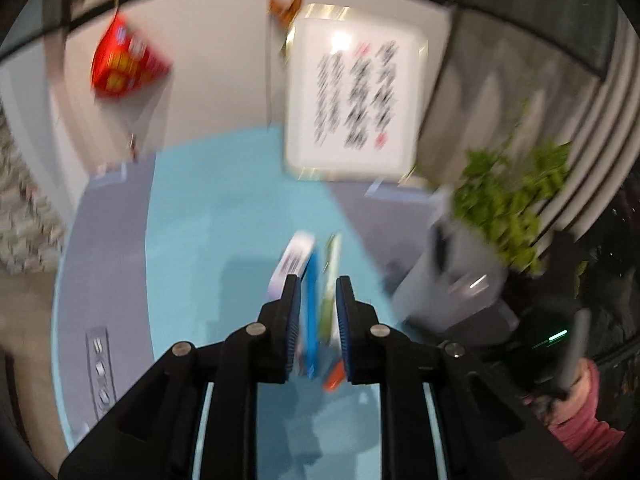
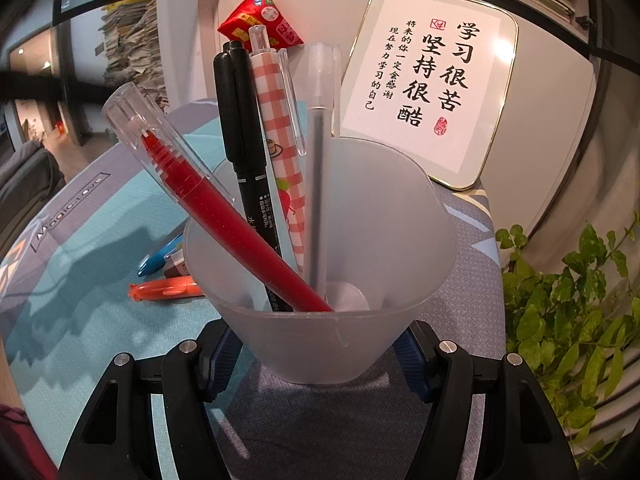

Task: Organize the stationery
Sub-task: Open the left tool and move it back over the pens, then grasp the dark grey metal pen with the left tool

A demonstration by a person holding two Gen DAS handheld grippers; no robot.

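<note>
We see a frosted, see-through cup [image 2: 320, 280] standing on the mat-covered tabletop [image 2: 100, 240], wide at the rim and narrower at the base. It holds 4 pens: a red pen [image 2: 224, 216] with a clear cap leaning left, a black marker [image 2: 244, 152], a red-checked pen [image 2: 280, 136] and a frosted grey pen [image 2: 318, 176] standing more upright.

Our right gripper [image 2: 320, 354] has its jaws pinching the cup low on both sides, blue pads against its wall.

To the cup's left, a blue pen [image 2: 160, 256], an eraser [image 2: 176, 266] and an orange pen [image 2: 164, 290] lie on the mat.

Our left gripper [image 1: 318, 308], blurred, has its jaws slightly apart above the mat, with the blue pen [image 1: 311, 312] and a green pen [image 1: 330, 280] showing in the gap. We cannot tell whether the pads touch them.
</note>
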